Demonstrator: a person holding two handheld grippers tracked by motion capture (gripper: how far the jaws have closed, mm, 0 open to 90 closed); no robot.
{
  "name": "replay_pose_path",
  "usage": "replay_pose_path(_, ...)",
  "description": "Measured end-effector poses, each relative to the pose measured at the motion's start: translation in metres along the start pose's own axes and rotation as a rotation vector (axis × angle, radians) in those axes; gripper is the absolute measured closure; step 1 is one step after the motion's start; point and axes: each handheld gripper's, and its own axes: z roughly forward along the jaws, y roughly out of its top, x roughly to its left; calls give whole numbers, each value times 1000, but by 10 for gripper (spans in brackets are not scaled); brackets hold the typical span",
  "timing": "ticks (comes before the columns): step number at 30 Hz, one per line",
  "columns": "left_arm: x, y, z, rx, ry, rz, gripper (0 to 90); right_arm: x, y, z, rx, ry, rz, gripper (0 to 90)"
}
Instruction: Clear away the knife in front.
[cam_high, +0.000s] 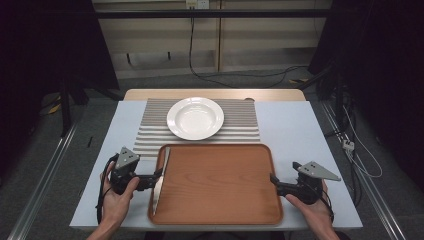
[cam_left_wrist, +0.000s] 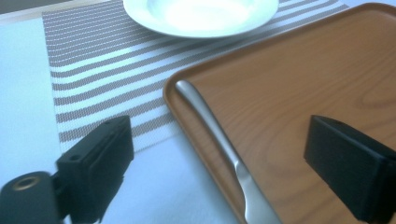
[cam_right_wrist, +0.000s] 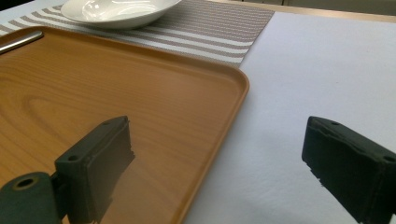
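Now knife (cam_left_wrist: 219, 140) between fingers (cam_left_wrist: 100, 158) (untouched), on tray (cam_left_wrist: 299, 79)

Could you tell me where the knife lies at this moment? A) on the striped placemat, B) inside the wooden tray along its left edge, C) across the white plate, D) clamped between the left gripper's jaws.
B: the knife lies flat inside the wooden tray against its left rim, and the left gripper stands open beside it.

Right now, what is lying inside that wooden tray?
Inside the wooden tray, one silver table knife lies along its left rim. The tray floor hides whatever sits beneath it.
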Motion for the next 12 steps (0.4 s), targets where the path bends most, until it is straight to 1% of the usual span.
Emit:
replay_pose_path(5,1,-10,-4,-25,5,-22,64,-1,0,0,-2,-4,4,82)
replay_pose_path(6,2,-11,-5,-28,2,-21,64,-1,0,-1,-2,-6,4,82)
replay_pose_path(7,2,-14,-7,-39,22,-29,64,-1,0,0,-1,-9,4,82)
replay_pose_path(8,3,-15,-8,-55,40,-48,64,-1,0,0,1,-12,3,82)
replay_pose_path(9,3,-16,-8,-68,41,-64,60,-2,0,0,1,-14,3,82)
replay_pose_path(10,5,-17,-6,-48,33,-66,58,-3,0,0,-1,-16,8,82)
replay_pose_path(12,6,-18,-5,-36,42,-63,63,-4,0,0,-3,-23,10,82)
